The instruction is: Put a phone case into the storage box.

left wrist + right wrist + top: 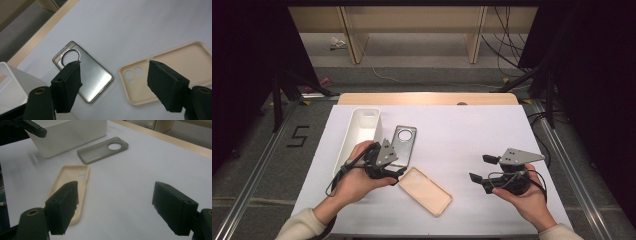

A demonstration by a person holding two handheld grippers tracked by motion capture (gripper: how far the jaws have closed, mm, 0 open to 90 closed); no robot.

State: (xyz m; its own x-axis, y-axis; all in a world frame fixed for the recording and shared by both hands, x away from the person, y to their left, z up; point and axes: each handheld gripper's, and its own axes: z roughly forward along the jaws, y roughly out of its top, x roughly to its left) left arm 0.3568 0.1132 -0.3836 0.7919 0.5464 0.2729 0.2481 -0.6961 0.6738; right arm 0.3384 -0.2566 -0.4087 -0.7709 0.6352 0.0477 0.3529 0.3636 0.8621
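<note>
A grey metallic phone case (404, 144) with a round camera hole lies on the white table sheet (462, 135), beside a tall white bin (362, 130). A beige phone case (425, 191) lies hollow side up just in front of it. My left gripper (391, 167) hovers between the two cases, open, with nothing between its jaws. From the left gripper view (115, 67) the grey case (85, 72) sits behind the left jaw and the beige case (172, 65) behind the right jaw. My right gripper (481, 168) is held open over bare sheet at the right, aimed toward the cases.
From the right gripper view (117, 190), the beige case (68, 180), grey case (102, 151) and white bin (67, 135) lie ahead and to its left. The wooden table edge (427, 98) runs along the back. Black stands flank the table.
</note>
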